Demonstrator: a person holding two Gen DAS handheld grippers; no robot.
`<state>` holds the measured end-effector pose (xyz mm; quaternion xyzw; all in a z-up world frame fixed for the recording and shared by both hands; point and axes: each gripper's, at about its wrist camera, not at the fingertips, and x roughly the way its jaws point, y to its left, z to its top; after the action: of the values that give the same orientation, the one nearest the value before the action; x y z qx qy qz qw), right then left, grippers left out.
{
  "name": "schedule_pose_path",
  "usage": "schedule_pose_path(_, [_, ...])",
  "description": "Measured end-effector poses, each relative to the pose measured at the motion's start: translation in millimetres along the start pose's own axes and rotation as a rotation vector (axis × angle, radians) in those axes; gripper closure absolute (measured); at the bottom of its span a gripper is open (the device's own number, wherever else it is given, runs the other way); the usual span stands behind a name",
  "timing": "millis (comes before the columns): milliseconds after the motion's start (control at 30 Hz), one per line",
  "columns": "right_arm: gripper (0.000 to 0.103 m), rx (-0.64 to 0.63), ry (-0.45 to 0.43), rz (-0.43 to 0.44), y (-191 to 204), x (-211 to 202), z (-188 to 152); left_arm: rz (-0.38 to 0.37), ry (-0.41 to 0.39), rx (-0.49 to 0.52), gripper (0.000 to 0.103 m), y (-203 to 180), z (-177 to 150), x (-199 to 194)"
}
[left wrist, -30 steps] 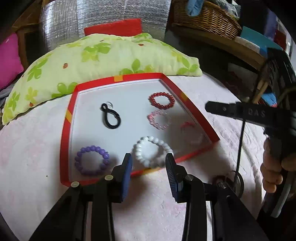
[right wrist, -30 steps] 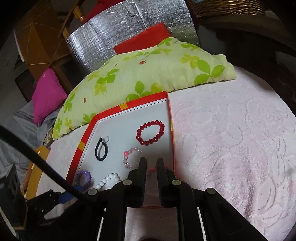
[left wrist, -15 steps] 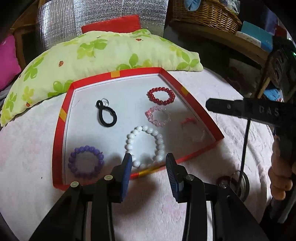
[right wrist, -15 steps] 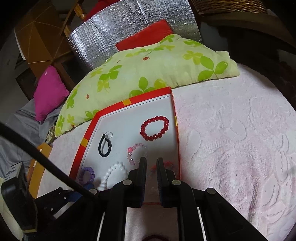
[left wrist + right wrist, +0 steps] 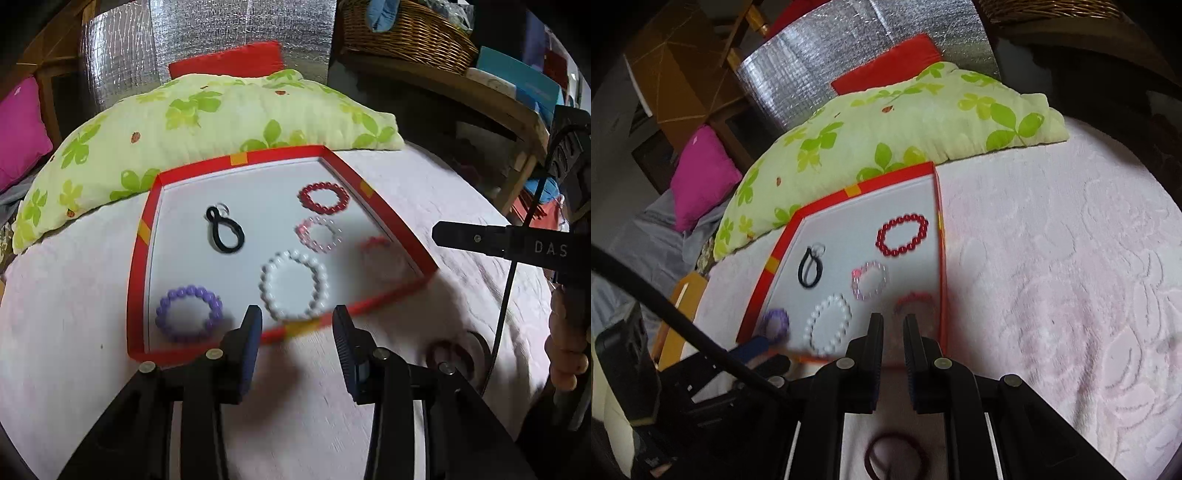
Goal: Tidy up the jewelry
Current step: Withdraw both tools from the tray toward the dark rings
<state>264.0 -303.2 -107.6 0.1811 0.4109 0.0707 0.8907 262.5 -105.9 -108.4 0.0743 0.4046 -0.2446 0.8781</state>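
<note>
From the left wrist camera, the left gripper (image 5: 297,328) hangs low over the pink blanket (image 5: 74,350), its fingers (image 5: 251,332) spread wide with nothing between them, just short of the near rim of the red-edged tray (image 5: 138,266). Inside the tray lie a white bead bracelet (image 5: 294,285) closest to the fingers, a purple bead bracelet (image 5: 189,314) at the near left, a black hair tie (image 5: 224,233) further back, a pale pink bracelet (image 5: 318,235), a dark red bead bracelet (image 5: 324,198) at the far right, and a blurred reddish ring (image 5: 375,244) by the right rim. A dark red hair tie (image 5: 448,356) lies on the blanket outside the tray, to the right. The green floral pillow (image 5: 207,114) sits just behind the tray.

From the right wrist camera, the right gripper (image 5: 893,328) hovers over the tray's near right corner (image 5: 942,280), fingers (image 5: 876,332) drawn close with a narrow gap left (nothing visibly held). The same pieces show: white bracelet (image 5: 829,328), purple one (image 5: 775,323) partly hidden, black tie (image 5: 810,267), pale pink bracelet (image 5: 870,280), dark red beads (image 5: 902,236) and the blurred reddish ring (image 5: 914,301) just ahead of the fingertips. The dark red hair tie (image 5: 897,458) lies on the blanket beneath the gripper body
</note>
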Motion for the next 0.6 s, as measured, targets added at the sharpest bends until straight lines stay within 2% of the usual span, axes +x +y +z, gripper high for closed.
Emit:
schedule_pose_path(233, [0.091,-0.053,0.02,-0.032,-14.6,-16.9,-23.0,-0.02,0.019,0.058,0.062,-17.3,-19.5,-9.4])
schedule_pose_path(467, [0.091,-0.035,0.035,-0.034,-28.6,-32.1,-48.5,-0.026,0.042,0.052,0.062,-21.6,-29.8,-11.3])
schedule_pose_path(600, [0.091,-0.018,0.059,-0.036,-37.3,-40.4,-69.6,-0.055,0.046,0.035,0.062,-23.7,-33.8,-15.4])
